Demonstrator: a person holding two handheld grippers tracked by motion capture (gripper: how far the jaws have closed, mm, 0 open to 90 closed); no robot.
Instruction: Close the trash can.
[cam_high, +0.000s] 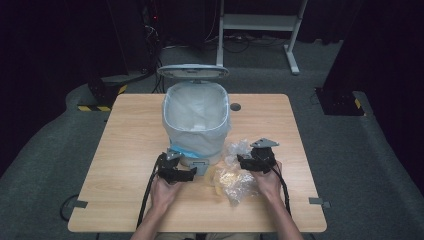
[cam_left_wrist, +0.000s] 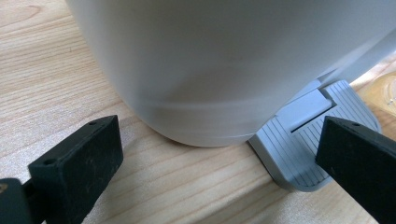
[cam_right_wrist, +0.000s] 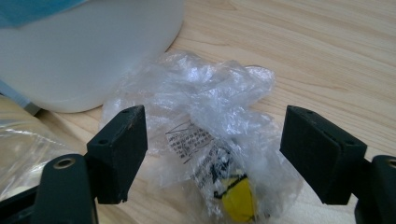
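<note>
A white pedal bin (cam_high: 196, 122) stands mid-table with its lid (cam_high: 193, 71) up and a pale liner bag inside. Its grey pedal (cam_high: 200, 165) faces the person. My left gripper (cam_high: 191, 173) is open right at the bin's base (cam_left_wrist: 219, 84); one jaw hangs over the ribbed pedal (cam_left_wrist: 308, 144). My right gripper (cam_high: 241, 161) is open too, its jaws on either side of a crumpled clear wrapper (cam_right_wrist: 210, 116) with black print and a yellow patch, lying on the table beside the bin. A second, yellowish clear bag (cam_high: 231, 182) lies in front of the bin between the hands.
The wooden table (cam_high: 125, 150) has a round cable hole (cam_high: 235, 106) behind the bin. Black cables trail from both grippers toward the front edge. A white desk frame (cam_high: 260, 30) and dark stands sit on the grey floor beyond the table.
</note>
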